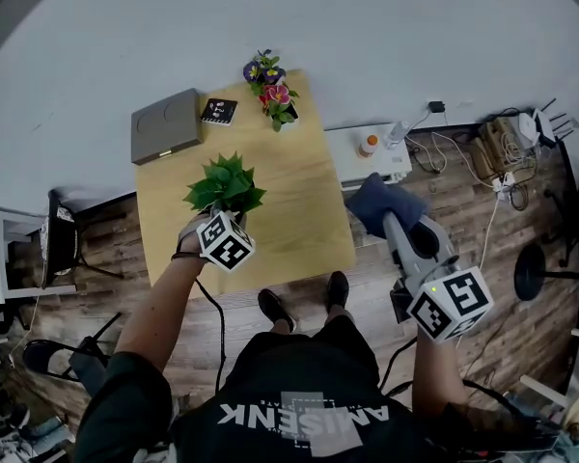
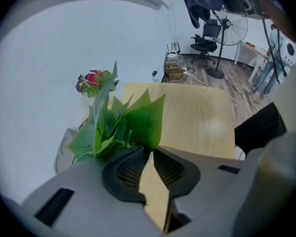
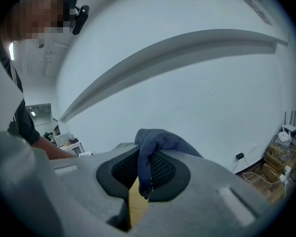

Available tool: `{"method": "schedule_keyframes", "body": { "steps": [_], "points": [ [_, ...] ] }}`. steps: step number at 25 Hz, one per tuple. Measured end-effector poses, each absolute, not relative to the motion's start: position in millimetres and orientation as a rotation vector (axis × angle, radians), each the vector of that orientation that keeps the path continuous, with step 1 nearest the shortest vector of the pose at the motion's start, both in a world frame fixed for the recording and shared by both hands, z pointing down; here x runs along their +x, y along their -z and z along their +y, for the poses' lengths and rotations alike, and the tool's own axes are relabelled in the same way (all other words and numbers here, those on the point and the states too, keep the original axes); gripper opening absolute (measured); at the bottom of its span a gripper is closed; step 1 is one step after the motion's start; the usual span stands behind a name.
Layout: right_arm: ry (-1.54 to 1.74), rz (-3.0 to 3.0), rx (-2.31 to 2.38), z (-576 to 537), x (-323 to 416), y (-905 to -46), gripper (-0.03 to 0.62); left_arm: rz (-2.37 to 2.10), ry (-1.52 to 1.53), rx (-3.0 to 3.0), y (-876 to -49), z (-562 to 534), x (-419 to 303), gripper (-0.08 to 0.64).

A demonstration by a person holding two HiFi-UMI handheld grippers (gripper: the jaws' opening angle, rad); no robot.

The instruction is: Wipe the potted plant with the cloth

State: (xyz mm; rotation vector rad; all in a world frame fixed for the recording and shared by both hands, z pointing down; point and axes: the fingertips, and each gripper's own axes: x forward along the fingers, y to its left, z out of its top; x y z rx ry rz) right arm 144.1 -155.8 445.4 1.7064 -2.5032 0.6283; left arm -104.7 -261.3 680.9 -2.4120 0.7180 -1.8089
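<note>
Potted plant (image 1: 225,186) sits on the wooden table (image 1: 289,210), light, floppy-leaved (tippy too); I'd steady its stems low. My left gripper (image 2: 147,152) has its 2 jaws narrowly apart at the leaf bases; right gripper (image 3: 144,157) clamps the blue cloth (image 3: 160,139).

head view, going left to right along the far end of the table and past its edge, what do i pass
grey flat box → small black item → flowering plant → orange-capped bottle
</note>
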Motion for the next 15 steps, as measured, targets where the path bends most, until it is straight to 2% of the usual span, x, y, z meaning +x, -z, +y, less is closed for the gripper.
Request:
{"method": "schedule_keyframes", "body": {
  "steps": [9, 15],
  "points": [
    [-0.625, -2.492, 1.716, -152.9, 142.0, -444.0, 0.028, 0.720, 1.788, -2.530, -673.6, -265.6, -103.3, 0.021],
    [-0.575, -2.517, 1.706, -157.7, 138.5, -427.6, 0.028, 0.778, 1.654, -2.761, -634.2, -263.9, -96.4, 0.017]
  ]
}}
